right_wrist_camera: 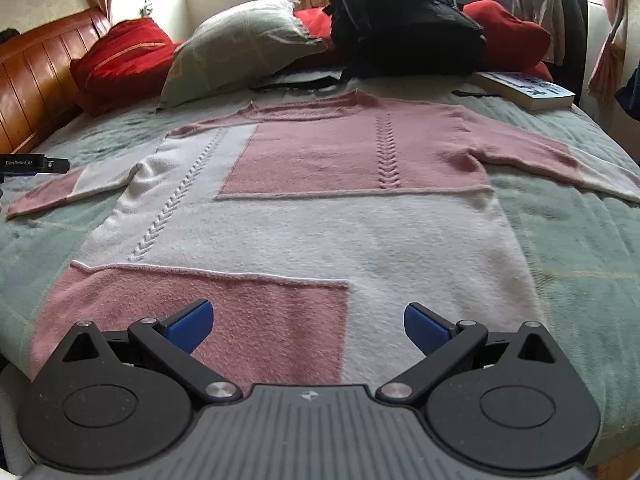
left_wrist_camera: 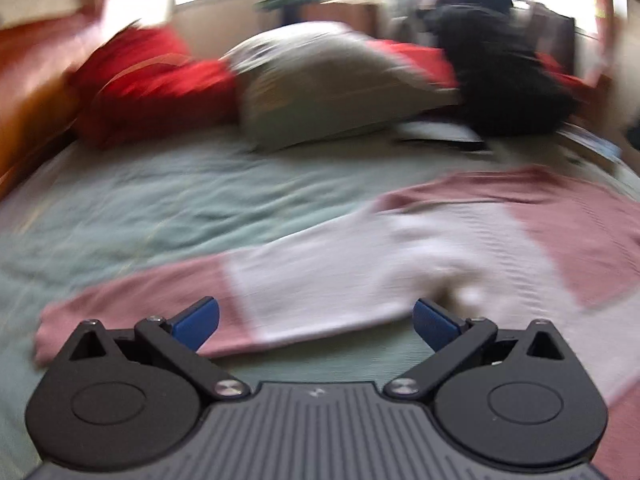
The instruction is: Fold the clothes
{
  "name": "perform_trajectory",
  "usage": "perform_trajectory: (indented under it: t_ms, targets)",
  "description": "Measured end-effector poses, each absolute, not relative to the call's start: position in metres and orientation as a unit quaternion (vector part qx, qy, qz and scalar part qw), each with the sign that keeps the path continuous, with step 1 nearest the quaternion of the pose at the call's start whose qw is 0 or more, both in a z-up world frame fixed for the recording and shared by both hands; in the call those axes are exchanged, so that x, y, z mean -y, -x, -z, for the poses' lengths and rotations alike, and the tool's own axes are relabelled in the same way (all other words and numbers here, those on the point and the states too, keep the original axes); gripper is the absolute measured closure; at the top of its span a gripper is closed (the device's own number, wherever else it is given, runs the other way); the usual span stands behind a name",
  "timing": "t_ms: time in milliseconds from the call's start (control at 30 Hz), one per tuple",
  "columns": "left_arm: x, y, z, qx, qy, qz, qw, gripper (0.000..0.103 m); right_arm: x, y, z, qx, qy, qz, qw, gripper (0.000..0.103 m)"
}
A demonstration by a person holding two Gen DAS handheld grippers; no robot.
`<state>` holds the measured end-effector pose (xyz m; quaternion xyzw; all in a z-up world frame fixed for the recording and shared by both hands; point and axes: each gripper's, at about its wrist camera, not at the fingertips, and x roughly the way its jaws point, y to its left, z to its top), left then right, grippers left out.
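Right wrist: "GenRobot.AI" label (right_wrist_camera: pixel 19 163), left edge.

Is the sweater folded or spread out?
Spread out: the sweater lies flat on the bed, both sleeves extended sideways.

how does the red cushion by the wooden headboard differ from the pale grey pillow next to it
The red cushion is bright red with thin light stripes; the pale grey pillow is plain and dull. The red cushion sits against the wooden headboard; the pale grey pillow lies nearer the middle, leaning towards the black backpack. The pillow looks larger. Both rest on the green bedspread beyond the pink and white sweater.
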<state>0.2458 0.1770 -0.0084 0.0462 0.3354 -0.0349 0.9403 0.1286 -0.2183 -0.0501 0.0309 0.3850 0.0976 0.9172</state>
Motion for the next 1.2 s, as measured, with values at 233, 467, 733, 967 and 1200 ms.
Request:
perform_trajectory:
  t_ms: [233, 467, 733, 967, 1200]
  targets:
    - [-0.085, -0.215, -0.012, -0.327, -0.071, 0.148, 0.93, 0.001, 0.245, -0.11, 0.044, -0.356, -0.045, -0.094, 0.929, 0.0]
    - [-0.005, -0.19, 0.027, -0.364, -0.085, 0.194, 0.907, 0.001, 0.249, -0.13, 0.059, -0.302, 0.031, -0.091, 0.949, 0.0]
    - [0.017, -0.171, 0.081, -0.402, -0.102, 0.166, 0.895, 0.001, 0.261, -0.125, 0.101, -0.341, 0.006, -0.123, 0.932, 0.0]
    - [-0.003, -0.145, 0.079, -0.401, -0.074, 0.136, 0.903, 0.001, 0.266, -0.103, 0.107, -0.321, 0.019, -0.131, 0.938, 0.0]
    - [-0.008, -0.133, 0.057, -0.371, -0.059, 0.113, 0.92, 0.001, 0.256, -0.104, 0.084, -0.301, 0.022, -0.156, 0.94, 0.0]
